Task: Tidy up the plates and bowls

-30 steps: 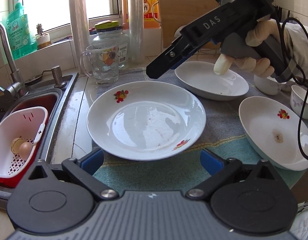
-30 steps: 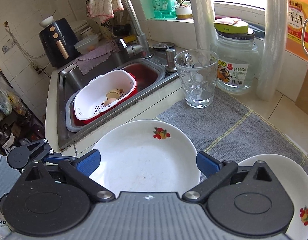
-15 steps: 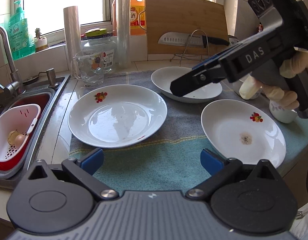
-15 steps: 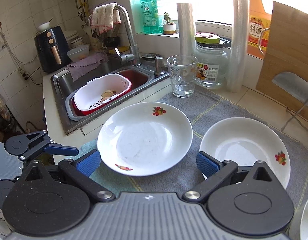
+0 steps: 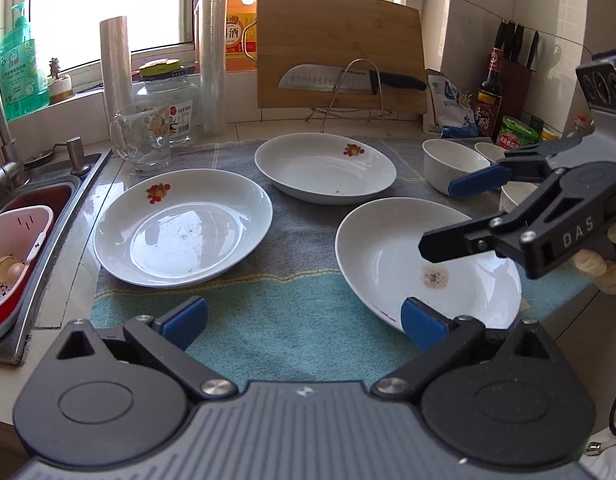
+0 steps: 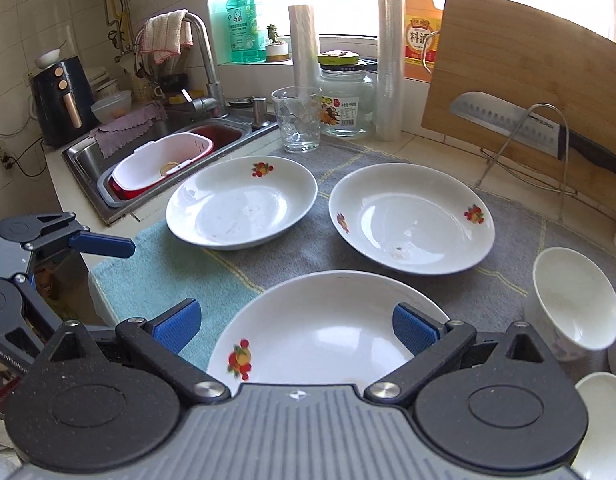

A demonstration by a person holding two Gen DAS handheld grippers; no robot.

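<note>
Both tools, left tool (image 5: 304,318) and right tool (image 6: 296,324), hover released (holding nothing) above three plates (image 5: 184,228).

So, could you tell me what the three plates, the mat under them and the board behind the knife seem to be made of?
The three plates look like glazed white ceramic: glossy highlights, printed fruit motifs. The mat looks like woven cloth, matte, with visible weave. The board looks like bamboo or wood, showing straight grain.
</note>
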